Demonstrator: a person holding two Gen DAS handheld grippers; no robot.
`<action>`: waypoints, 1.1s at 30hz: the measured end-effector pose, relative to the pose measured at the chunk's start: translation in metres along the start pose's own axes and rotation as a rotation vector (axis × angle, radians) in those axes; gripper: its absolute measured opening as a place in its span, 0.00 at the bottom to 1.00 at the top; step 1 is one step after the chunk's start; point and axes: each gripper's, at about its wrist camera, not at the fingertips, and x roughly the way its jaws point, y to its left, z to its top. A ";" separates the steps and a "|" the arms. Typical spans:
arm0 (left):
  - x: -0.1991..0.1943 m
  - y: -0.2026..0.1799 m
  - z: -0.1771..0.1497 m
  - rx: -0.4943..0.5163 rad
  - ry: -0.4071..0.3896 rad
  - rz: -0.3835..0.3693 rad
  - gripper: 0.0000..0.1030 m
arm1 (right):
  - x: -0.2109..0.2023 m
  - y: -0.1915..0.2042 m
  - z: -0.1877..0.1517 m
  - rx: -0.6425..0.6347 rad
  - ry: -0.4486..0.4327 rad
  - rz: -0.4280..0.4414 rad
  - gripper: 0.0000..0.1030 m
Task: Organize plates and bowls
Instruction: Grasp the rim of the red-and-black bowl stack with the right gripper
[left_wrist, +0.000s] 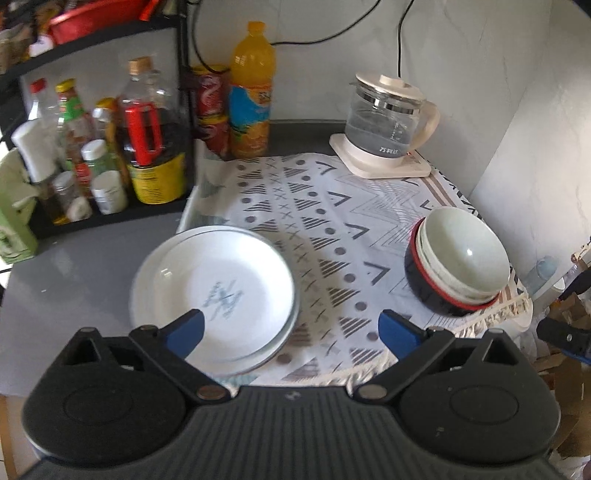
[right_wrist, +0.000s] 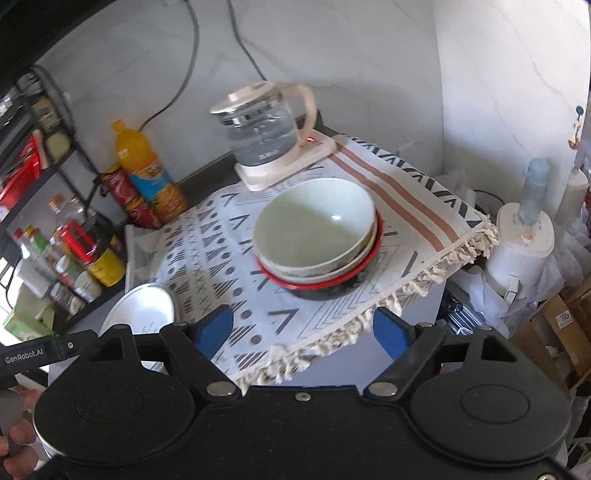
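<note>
Patterned fringed cloth (left_wrist: 332, 206) as my landmark: white plate stack (left_wrist: 214, 291) on its left edge, nested bowl stack (left_wrist: 458, 262) on right, glass kettle (left_wrist: 384, 122) at back.

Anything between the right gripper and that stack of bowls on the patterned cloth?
Nothing visible. The open right gripper faces the stack of nested bowls across bare patterned cloth. The glass kettle stands behind the stack; the white plates sit off to the left.

The left gripper's (left_wrist: 291, 330) near finger hides part of the stacked plates (left_wrist: 221, 280), the blue mark (left_wrist: 223, 297) on the top plate is blurred, and the rack's bottle labels (left_wrist: 74, 110) are unreadable
</note>
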 end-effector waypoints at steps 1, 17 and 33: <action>0.007 -0.005 0.005 -0.001 0.007 -0.011 0.97 | 0.006 -0.004 0.004 0.008 0.006 0.005 0.72; 0.136 -0.077 0.070 0.054 0.172 -0.164 0.74 | 0.099 -0.055 0.053 0.154 0.124 0.012 0.49; 0.218 -0.119 0.082 0.066 0.346 -0.299 0.34 | 0.159 -0.078 0.067 0.235 0.236 0.010 0.33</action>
